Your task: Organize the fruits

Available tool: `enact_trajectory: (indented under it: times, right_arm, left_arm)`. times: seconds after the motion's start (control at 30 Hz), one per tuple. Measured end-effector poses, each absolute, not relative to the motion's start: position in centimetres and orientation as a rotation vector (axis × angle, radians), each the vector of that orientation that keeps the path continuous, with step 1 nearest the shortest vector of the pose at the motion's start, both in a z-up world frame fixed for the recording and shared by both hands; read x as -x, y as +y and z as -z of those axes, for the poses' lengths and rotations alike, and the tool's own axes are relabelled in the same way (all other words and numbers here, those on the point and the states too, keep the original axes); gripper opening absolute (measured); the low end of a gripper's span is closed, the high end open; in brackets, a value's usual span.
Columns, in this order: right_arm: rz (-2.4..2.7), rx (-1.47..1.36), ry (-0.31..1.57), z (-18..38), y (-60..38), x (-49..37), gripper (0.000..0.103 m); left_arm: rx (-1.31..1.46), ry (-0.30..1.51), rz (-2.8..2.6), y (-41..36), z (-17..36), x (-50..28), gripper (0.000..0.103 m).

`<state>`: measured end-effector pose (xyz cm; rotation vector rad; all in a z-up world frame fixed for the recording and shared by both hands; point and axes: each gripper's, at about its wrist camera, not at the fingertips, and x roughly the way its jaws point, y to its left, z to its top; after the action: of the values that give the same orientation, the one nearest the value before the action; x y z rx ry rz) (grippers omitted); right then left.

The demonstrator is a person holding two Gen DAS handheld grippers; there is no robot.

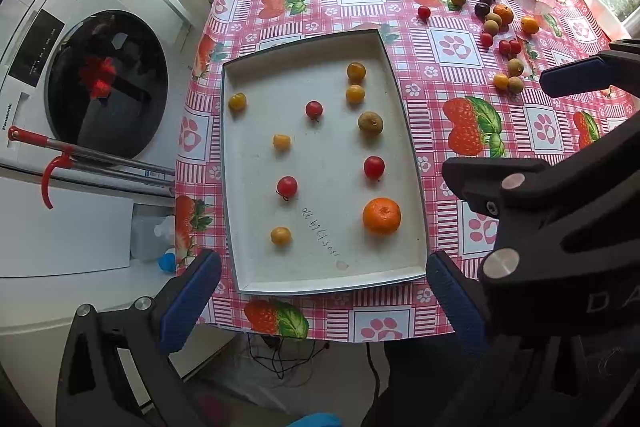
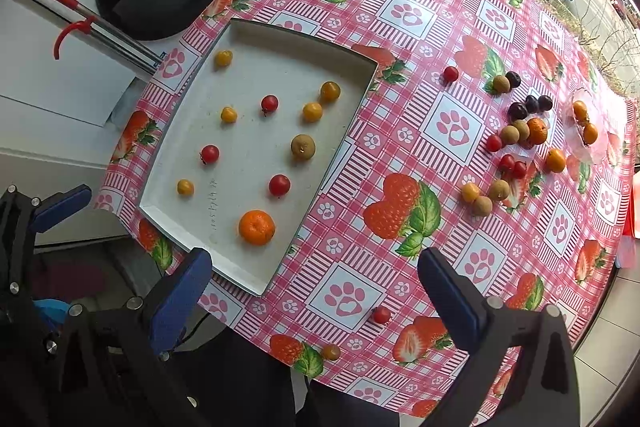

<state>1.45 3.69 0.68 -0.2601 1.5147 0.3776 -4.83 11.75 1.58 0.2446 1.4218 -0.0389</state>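
Only our right wrist view shows a red tomato [image 2: 381, 315] near the table's [image 2: 440, 247] front edge; the tray [image 1: 320, 285] holds a mandarin [image 1: 381, 216] (both claws spread, empty).

Each claw is built from matte black plastic arms with triangular cut-outs, tipped by two fingers faced in ribbed blue pads [image 1: 191, 297] [image 2: 452, 301]. Round silver bolt heads [image 1: 501, 262] mark the joints. Pale raised letters show on the right claw's [image 1: 568, 79] black body.
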Motion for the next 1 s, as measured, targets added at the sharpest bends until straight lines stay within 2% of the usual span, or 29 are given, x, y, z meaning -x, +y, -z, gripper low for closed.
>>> enact_trajectory:
  times: [1.0]
  right_arm:
    - [-0.408, 0.306, 1.508, -0.8, 4.9, -0.8, 0.103]
  left_arm:
    - [-0.202, 1.432, 0.048, 12.6, -1.4, 5.4, 0.103]
